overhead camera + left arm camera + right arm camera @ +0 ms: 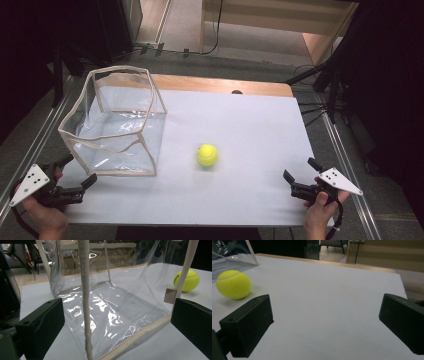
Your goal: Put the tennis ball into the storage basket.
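A white table (240, 130) carries two items: a clear plastic bag with beige fabric edging (114, 122) standing open-topped on the left part of the surface, and a yellow tennis ball (207, 154) lying on the bare surface just right of the bag, near the middle of the table and apart from the bag's wall. The left gripper (75, 174) is held at the near left corner, close to the near left corner of the bag; its jaws stand apart with nothing pressed between them. In the left gripper view the bag (110, 302) occupies the space ahead of the spread jaws, with one beige vertical seam running down between them and the tennis ball (187, 280) visible past the bag's right edge; whether a jaw touches the bag cannot be determined. The right gripper (300, 176) is held at the near right edge of the table, well apart from the ball, jaws wide apart and holding nothing. In the right gripper view the tennis ball (233, 284) rests on the table beyond the left jaw, with a corner of the bag (234, 252) behind it.
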`<state>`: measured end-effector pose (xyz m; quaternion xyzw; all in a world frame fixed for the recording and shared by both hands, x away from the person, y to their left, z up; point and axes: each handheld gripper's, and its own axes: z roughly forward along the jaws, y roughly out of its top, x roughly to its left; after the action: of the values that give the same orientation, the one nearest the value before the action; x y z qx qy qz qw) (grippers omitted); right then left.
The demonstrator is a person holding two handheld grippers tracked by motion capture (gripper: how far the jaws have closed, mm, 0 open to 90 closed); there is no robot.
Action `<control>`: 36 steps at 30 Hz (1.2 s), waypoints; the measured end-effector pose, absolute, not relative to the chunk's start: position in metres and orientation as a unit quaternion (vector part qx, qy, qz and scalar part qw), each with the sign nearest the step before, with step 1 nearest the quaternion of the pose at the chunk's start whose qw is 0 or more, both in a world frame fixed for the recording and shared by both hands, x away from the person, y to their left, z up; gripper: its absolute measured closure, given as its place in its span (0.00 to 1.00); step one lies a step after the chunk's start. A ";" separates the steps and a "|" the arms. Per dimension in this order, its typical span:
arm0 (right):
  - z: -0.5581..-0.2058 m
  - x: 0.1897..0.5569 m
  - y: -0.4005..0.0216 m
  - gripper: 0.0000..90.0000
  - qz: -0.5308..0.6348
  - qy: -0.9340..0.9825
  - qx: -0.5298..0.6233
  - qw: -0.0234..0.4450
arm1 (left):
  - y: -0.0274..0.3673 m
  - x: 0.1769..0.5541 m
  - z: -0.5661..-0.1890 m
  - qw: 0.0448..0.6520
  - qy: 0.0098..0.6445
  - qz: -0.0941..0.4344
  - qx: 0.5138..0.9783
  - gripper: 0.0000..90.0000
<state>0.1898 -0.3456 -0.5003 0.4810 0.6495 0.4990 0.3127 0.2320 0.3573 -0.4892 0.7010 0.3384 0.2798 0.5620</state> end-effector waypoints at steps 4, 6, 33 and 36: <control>-0.499 0.193 -0.339 0.00 0.487 0.660 0.481 0.308 | 0.358 0.232 -0.489 0.563 0.341 0.280 0.699 0.00; -0.498 0.195 -0.336 0.00 0.482 0.665 0.483 0.303 | 0.358 0.231 -0.490 0.564 0.340 0.280 0.699 0.00; -0.465 0.252 -0.283 0.00 0.455 0.743 0.429 0.241 | 0.357 0.232 -0.491 0.565 0.337 0.278 0.700 0.00; -0.463 0.259 -0.276 0.00 0.456 0.749 0.420 0.233 | 0.356 0.232 -0.491 0.565 0.339 0.277 0.699 0.00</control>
<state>0.2586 -0.2758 -0.4627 0.4201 0.7491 0.4563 0.2328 0.2317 0.3563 -0.4908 0.6993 0.3391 0.2769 0.5651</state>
